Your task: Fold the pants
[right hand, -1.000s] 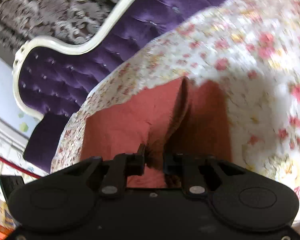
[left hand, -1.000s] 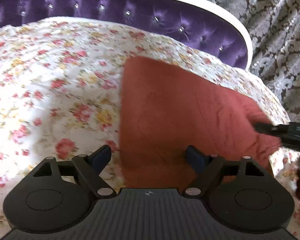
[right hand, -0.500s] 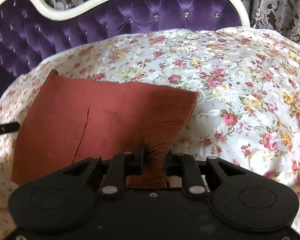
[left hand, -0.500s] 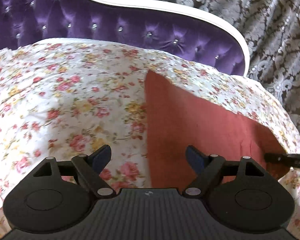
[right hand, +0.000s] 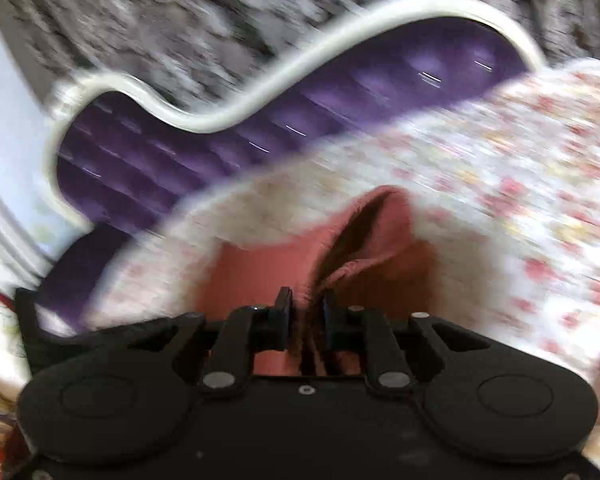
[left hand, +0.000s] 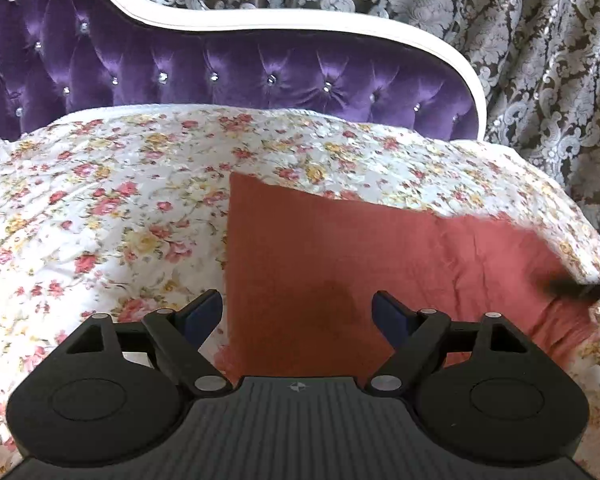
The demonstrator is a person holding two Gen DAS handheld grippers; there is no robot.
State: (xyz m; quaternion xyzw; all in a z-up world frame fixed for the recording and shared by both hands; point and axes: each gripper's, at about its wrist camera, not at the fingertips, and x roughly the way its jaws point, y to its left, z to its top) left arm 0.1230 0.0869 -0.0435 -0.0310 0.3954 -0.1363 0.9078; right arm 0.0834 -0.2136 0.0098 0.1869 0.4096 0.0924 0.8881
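The rust-red pants (left hand: 340,264) lie folded flat on the floral bedspread (left hand: 100,208). My left gripper (left hand: 298,314) is open and empty, hovering over the pants' near edge. My right gripper (right hand: 305,312) is shut on a bunched fold of the pants (right hand: 364,248) and lifts it, so the cloth rises in a ridge; this view is blurred by motion. The right gripper's tip shows as a dark blurred bar at the pants' right end in the left wrist view (left hand: 580,290).
A purple tufted headboard (left hand: 260,76) with a white frame stands behind the bed, also visible in the right wrist view (right hand: 260,128). A patterned grey curtain (left hand: 540,60) hangs behind it. The bed's edge drops off at the right (left hand: 596,248).
My right gripper has swung and tilted with the pants' fold still pinched, lifting it into a ridge. My left gripper has pulled back and tipped up, staying open.
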